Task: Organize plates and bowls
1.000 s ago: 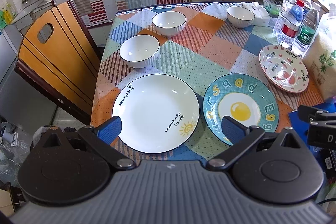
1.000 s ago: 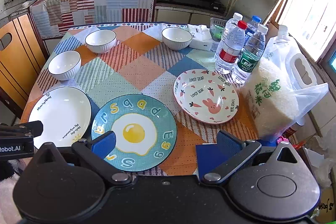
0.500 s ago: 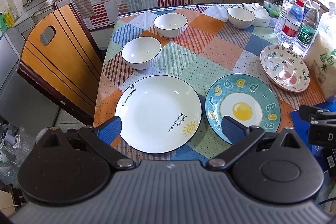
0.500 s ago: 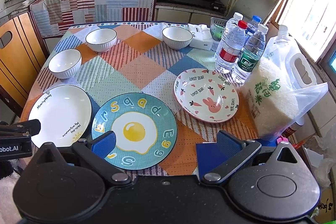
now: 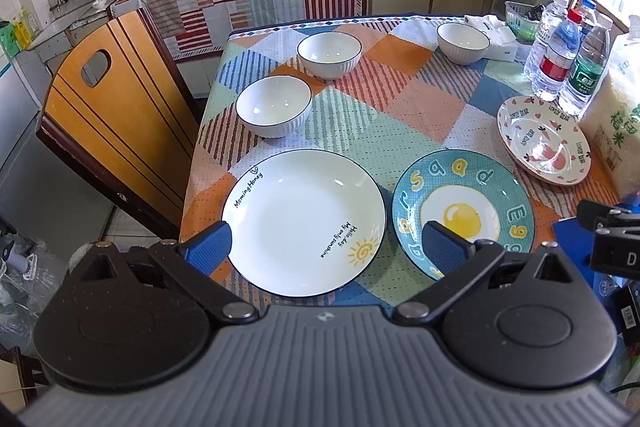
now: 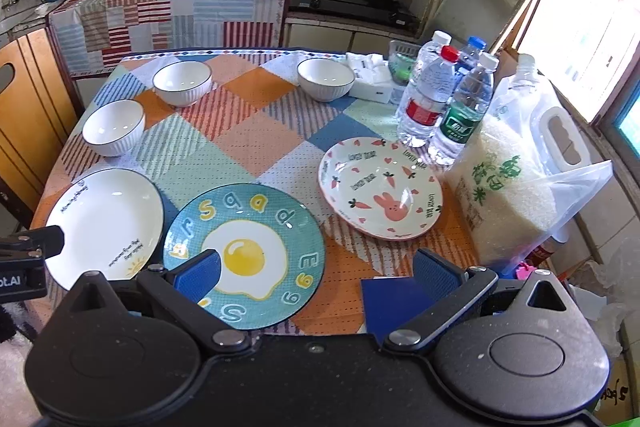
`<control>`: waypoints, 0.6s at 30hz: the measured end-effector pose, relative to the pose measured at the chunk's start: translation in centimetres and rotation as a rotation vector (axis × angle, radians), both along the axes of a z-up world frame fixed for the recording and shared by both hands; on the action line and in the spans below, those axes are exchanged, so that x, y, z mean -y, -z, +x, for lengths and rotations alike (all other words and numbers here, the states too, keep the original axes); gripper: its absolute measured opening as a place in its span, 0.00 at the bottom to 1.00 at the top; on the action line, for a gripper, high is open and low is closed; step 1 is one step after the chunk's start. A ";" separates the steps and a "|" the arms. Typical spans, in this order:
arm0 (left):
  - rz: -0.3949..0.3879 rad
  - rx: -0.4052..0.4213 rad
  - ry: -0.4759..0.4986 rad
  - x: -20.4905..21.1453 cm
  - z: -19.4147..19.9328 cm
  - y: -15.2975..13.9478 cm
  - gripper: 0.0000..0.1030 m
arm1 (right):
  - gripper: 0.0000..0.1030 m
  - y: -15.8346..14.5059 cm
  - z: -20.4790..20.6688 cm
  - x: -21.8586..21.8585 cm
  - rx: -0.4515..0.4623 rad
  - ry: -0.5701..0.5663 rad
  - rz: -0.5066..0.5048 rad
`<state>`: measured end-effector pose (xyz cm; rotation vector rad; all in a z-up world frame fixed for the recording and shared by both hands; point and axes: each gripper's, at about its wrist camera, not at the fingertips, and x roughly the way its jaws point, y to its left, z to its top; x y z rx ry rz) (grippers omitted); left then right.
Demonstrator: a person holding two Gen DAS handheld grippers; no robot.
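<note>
Three plates lie along the table's near side: a white plate (image 5: 304, 219) (image 6: 104, 223), a teal fried-egg plate (image 5: 464, 215) (image 6: 248, 251) and a pink rabbit plate (image 5: 544, 147) (image 6: 380, 187). Three white bowls stand farther back: near left (image 5: 274, 109) (image 6: 114, 125), middle (image 5: 329, 53) (image 6: 182, 81), far right (image 5: 463, 41) (image 6: 325, 77). My left gripper (image 5: 324, 251) hovers open above the white plate's near edge. Over the teal plate's near right edge my right gripper (image 6: 316, 275) is open too. Neither holds anything.
Water bottles (image 6: 444, 107), a bag of rice (image 6: 516, 183), a tissue box (image 6: 370, 79) and a small basket (image 6: 402, 61) crowd the table's right side. A blue card (image 6: 392, 303) lies at the near edge. A wooden chair (image 5: 112, 115) stands at the left.
Both grippers have drifted slightly, the left view shifting a little left and back. No plate or bowl has moved, and both grippers stay open.
</note>
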<state>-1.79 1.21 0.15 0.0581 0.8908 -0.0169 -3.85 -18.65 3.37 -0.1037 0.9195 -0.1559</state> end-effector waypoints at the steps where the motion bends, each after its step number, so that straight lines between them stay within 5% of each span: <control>1: 0.001 0.000 -0.004 -0.1 0.0 0.0 1.00 | 1.00 -0.1 0.0 0.1 0.002 0.002 0.002; 18: 0.000 0.000 -0.018 -0.3 0.2 0.0 1.00 | 1.00 0.3 0.0 0.1 -0.003 0.003 -0.010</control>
